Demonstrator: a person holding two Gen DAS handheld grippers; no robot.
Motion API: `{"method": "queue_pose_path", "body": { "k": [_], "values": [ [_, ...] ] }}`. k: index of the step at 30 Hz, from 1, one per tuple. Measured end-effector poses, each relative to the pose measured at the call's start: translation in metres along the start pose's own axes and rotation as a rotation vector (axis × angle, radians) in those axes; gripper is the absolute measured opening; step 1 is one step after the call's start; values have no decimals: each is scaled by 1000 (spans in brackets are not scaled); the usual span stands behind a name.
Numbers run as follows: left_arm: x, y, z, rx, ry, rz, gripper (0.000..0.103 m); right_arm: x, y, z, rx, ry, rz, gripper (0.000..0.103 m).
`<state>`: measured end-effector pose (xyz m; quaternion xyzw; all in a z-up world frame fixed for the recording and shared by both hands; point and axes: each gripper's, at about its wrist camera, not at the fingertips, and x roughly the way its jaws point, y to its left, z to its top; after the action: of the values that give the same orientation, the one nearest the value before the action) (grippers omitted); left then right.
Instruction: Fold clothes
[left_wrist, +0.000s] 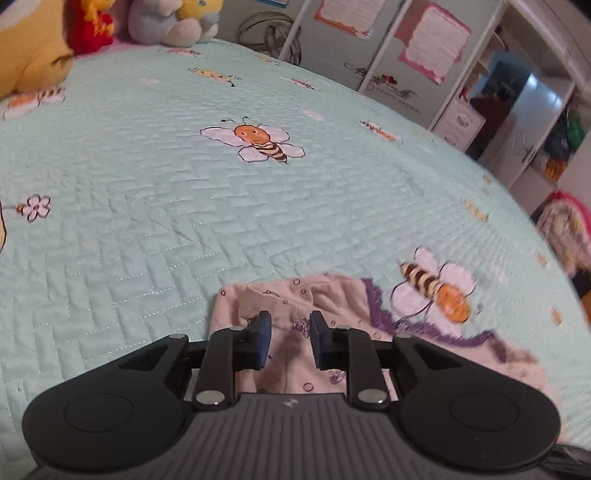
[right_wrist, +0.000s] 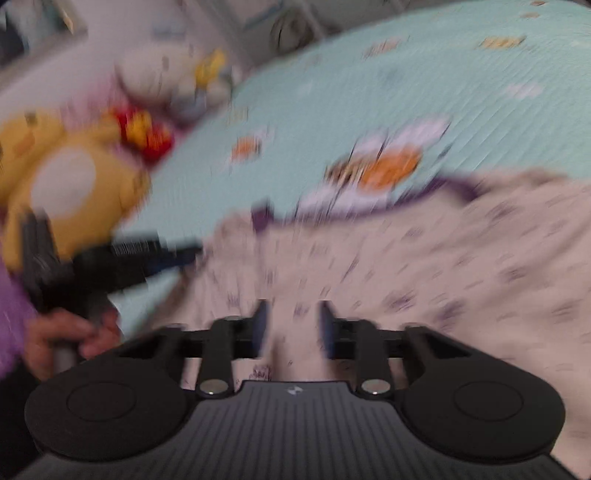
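A pale pink garment (left_wrist: 295, 295) with small prints and purple trim lies on the mint bee-print bedspread (left_wrist: 184, 206). My left gripper (left_wrist: 290, 334) is open, its blue pads apart, directly over the garment's near edge. In the blurred right wrist view the same garment (right_wrist: 424, 266) spreads to the right, and my right gripper (right_wrist: 291, 325) is open above it. The left gripper (right_wrist: 184, 254) also shows there at the left, held by a hand, its tips at the garment's left edge.
Plush toys (left_wrist: 33, 55) sit at the bed's far left; a yellow one (right_wrist: 66, 184) shows in the right wrist view. A wardrobe and drawers (left_wrist: 458, 122) stand beyond the bed's right edge. The bedspread (right_wrist: 480, 92) stretches far ahead.
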<state>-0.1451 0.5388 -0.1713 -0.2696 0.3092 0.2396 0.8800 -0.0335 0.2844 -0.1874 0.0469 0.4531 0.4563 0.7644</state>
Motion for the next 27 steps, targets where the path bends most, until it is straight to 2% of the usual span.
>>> {"method": "queue_pose_path", "body": {
  "k": [1,2,4,6,8,10,13,14,16,17,19,20,21,22,24,26,27],
  "values": [
    [3,-3,-2,18,5,15,23,19,2,5,2,31,-23,6],
    [4,3,2,-1,11,19,23,30,1,16,13,8,-44,0],
    [4,13,9,-39,21,26,21,49,-1,39,37,-37,-85,0],
    [-5,19,16,-59,5,18,20,45,-5,62,77,-97,-112,6],
    [-24,18,18,-40,-39,-5,21,27,-3,68,71,-129,-67,6],
    [-38,11,11,-12,-53,-54,25,2,4,54,13,-137,-46,11],
    [-38,-8,-8,57,-32,-115,29,-15,3,19,-35,-87,-50,13],
    [-32,-16,-13,94,-19,-114,30,-11,-1,12,-34,-63,-65,13],
    [-10,-24,-19,145,6,-60,30,5,-16,12,-19,-16,-104,11],
    [0,-20,-17,136,8,-32,28,13,-27,21,-6,-21,-114,7],
    [12,-8,-7,96,16,-4,14,22,-46,45,-9,-75,-152,4],
    [14,0,1,64,22,-4,7,19,-56,59,24,-111,-193,8],
    [16,7,8,33,28,-4,7,9,-61,68,68,-151,-218,12],
    [6,9,11,27,-1,19,7,-2,-67,77,109,-188,-239,13],
    [-12,9,14,47,-58,44,20,-30,-65,74,81,-209,-181,13],
    [-26,3,10,79,-67,0,23,-57,-58,55,33,-206,-133,22],
    [-33,-4,4,109,-65,-10,25,-66,-56,40,21,-185,-122,23]
  ]
}}
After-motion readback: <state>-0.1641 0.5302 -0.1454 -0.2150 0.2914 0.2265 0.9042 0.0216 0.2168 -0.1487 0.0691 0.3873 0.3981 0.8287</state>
